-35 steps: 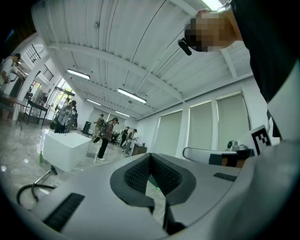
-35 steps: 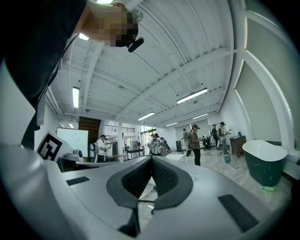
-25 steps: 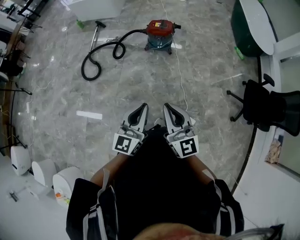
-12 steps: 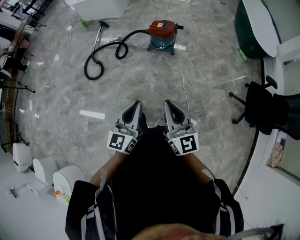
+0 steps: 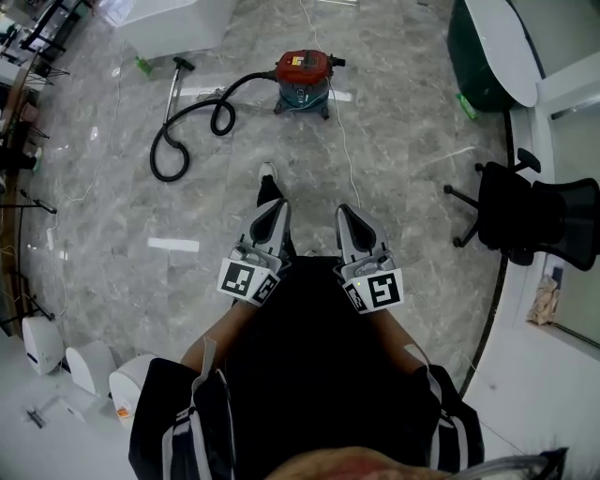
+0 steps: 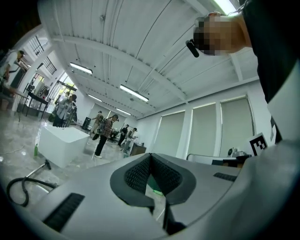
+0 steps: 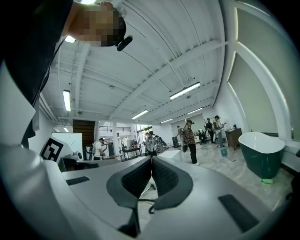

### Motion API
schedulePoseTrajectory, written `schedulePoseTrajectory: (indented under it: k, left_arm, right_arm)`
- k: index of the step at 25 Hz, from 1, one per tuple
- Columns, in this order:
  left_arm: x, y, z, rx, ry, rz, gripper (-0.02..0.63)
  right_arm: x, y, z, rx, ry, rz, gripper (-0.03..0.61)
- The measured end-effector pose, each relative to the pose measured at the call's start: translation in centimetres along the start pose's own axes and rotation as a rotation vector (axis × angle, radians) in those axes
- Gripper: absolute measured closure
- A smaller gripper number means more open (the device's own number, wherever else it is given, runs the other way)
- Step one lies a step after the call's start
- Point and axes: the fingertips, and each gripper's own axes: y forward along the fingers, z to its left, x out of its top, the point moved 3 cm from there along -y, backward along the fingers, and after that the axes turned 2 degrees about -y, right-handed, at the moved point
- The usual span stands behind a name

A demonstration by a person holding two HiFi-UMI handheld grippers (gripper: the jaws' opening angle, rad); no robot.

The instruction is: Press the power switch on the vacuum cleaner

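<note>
A red-topped canister vacuum cleaner (image 5: pixel 302 77) on a teal base stands on the grey marble floor, far ahead in the head view. Its black hose (image 5: pixel 192 129) loops left to a metal wand (image 5: pixel 172 84). Both grippers are held close to my waist, far short of the vacuum. My left gripper (image 5: pixel 275 208) is shut with nothing between its pads, and my right gripper (image 5: pixel 346 213) is shut and empty too. In the left gripper view the shut fingertips (image 6: pixel 150 157) point across the room, with part of the hose (image 6: pixel 16 190) at lower left. The right gripper (image 7: pixel 151 160) meets tip to tip as well.
A black office chair (image 5: pixel 525 214) stands at the right, near a dark green tub (image 5: pixel 487 47). A white cord (image 5: pixel 339 131) runs over the floor from the vacuum. A white counter (image 5: pixel 169 21) is at the back left. White canisters (image 5: pixel 89 361) sit at lower left. One shoe (image 5: pixel 268 178) shows ahead of the left gripper.
I have stepped forward: a shoe now shows ahead of the left gripper. The vacuum has shifted slightly left and down in view. Both grippers stay shut near my waist.
</note>
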Motion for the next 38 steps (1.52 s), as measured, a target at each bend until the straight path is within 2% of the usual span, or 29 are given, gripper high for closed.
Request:
schedulePoseTrajectory:
  k: [6,12,15,18,22,25,29,31,33,38]
  left_arm:
    - [0.8,8.3,5.3,-0.057,0.01,-0.055,0.595]
    - [3.9,18.1,13.8,-0.093,-0.011,-0.022,0.595]
    - [6.4,22.0,17.4,-0.091,0.004,-0.01,0.595]
    - [7.3,24.6,21.8,-0.079,0.011,0.008,0.595]
    - [9.7,28.0,28.5,-0.01,-0.044,0.008,0.595]
    - [11.1,30.7,32.0,0.0,-0.062,0.012,0.595]
    - [11.9,33.6,34.2,-0.058,-0.046,0.03,0.595]
    - [12.2,34.8,34.8,-0.065,-0.049,0.038,0.595]
    - [12.8,35.8,35.4,-0.053,-0.05,0.041,0.595]
    - [14.5,36.8,36.7,0.014,-0.015,0.008,0.595]
  right_arm:
    - [-0.2,8.0,-4.7,-0.031,-0.085,0.012,0.563]
    - [1.4,20.2,-9.5,-0.08,-0.07,0.047,0.563]
    - [2.0,26.6,-10.7,-0.063,-0.051,0.071,0.563]
    - [1.3,32.9,-11.3,-0.032,-0.04,0.119,0.563]
    - [0.7,40.3,-11.7,-0.019,-0.032,0.155,0.563]
    - [0.9,44.6,-12.8,-0.029,-0.036,0.169,0.563]
    - [1.7,48.4,-14.2,-0.063,-0.034,0.166,0.563]
    - [2.1,49.1,-14.8,-0.077,0.003,0.152,0.563]
    - [2.1,49.4,-14.8,-0.068,0.043,0.143,0.563]
    - [1.2,51.2,-13.9,0.022,0.05,0.165,0.563]
